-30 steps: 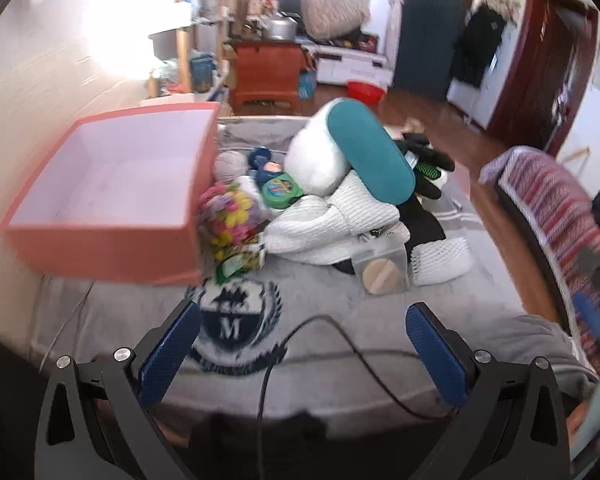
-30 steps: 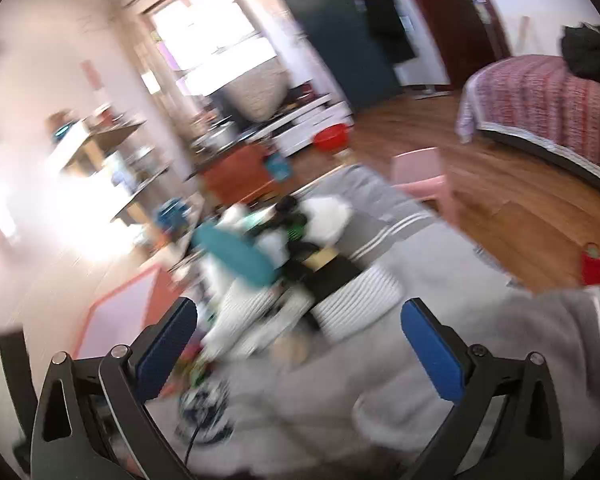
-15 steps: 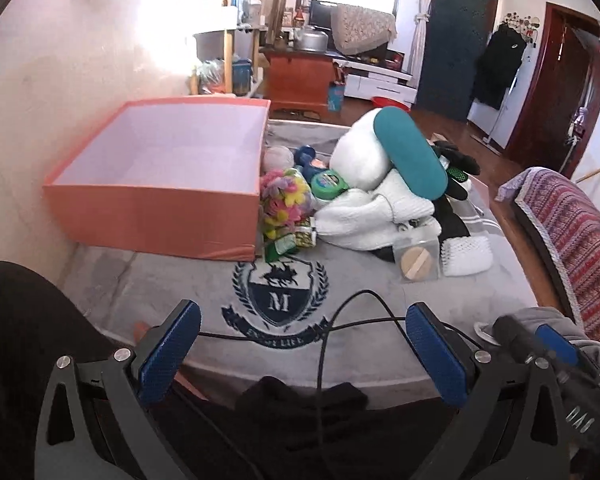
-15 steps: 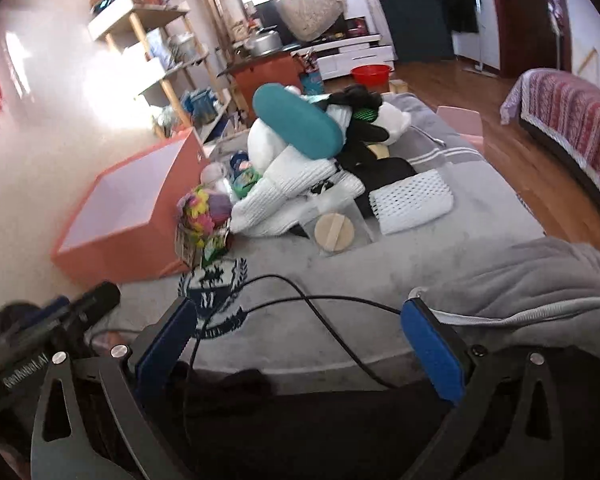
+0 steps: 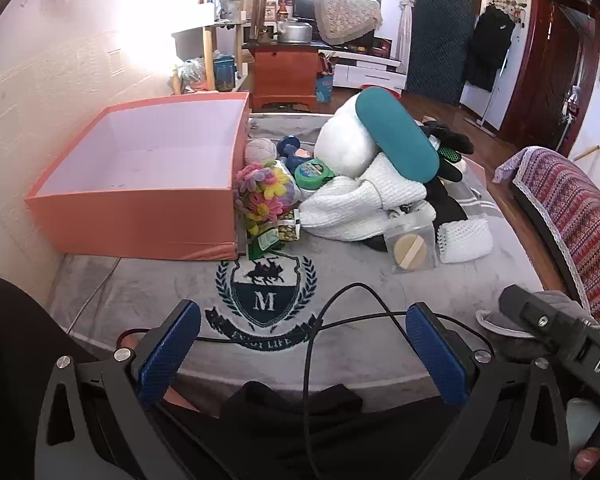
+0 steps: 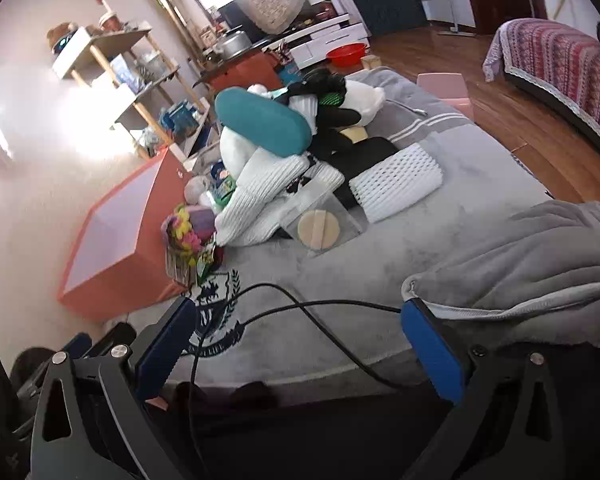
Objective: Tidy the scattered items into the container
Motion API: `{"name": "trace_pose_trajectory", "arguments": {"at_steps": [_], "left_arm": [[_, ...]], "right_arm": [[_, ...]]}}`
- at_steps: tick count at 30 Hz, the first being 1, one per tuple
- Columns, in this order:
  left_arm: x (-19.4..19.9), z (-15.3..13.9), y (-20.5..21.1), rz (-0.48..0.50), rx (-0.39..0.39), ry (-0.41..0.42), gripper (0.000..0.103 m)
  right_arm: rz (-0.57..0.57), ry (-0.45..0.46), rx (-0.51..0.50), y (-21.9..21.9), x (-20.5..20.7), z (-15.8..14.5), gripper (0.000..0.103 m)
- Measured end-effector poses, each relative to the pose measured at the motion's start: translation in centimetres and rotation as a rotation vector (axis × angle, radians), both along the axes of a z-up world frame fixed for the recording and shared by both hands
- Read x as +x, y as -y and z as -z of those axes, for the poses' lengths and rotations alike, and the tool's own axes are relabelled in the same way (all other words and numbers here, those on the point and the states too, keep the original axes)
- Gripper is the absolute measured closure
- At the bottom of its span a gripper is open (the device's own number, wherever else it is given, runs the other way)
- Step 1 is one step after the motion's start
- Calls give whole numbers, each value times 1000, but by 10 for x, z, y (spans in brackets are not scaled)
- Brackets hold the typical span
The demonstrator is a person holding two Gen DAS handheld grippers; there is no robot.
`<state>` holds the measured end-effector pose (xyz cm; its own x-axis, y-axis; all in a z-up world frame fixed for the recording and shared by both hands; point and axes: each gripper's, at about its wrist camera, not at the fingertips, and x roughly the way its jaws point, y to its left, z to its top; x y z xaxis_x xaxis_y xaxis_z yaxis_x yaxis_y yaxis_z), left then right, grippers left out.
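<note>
Plainly, nothing had been picked up yet, and the risks lay in the pile itself.

Container: the orange box [image 5: 140,184] sat open and bare inside at about 10 o'clock in the left wrist view, on the grey blanket [image 5: 340,280].

Flower bundle: the bunch of bright flowers [image 5: 262,190] leaned against the box's right wall; a grab there could have snagged the green packet [image 5: 266,240] below it.

Heap: the teal case [image 5: 396,132] lay tilted on top of the white knit [image 5: 360,204] and the white round bundle [image 5: 342,148], at roughly 1 o'clock. Pulling the knit first would likely have sent the case sliding off.

Puff pack: the clear pack with the round puff [image 5: 412,250] lay flat just beside the white mesh sleeve [image 5: 464,238]; being thin and slick, it could have slipped from the pads.

Cable: a black cable [image 5: 340,320] looped across the blanket in front of both tools and could have caught on anything carried over it.

Left gripper [image 5: 300,344]: wide apart, holding nothing.

Right gripper [image 6: 300,340]: wide apart, holding nothing, with a grey sleeve [image 6: 520,264] at 3 o'clock.

Change: against a second before, both cameras had drawn back from the pile, the right view had lost its blur, and the right tool's body had come into the left view at 4 o'clock.
</note>
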<state>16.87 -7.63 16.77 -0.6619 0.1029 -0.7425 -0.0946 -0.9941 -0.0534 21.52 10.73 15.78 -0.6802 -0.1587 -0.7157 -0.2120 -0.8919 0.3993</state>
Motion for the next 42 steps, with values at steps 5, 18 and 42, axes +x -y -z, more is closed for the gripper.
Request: {"name": "trace_pose_trajectory", "arguments": {"at_steps": [5, 18, 42], "left_arm": [[3, 0, 1, -1, -3, -7, 0], [7, 0, -4, 5, -12, -7, 0], [13, -31, 19, -14, 95, -27, 0]], "right_arm": [[-9, 11, 3, 3, -3, 2, 0], [-14, 20, 4, 2, -4, 4, 0], [-24, -16, 97, 26, 56, -61, 1]]}}
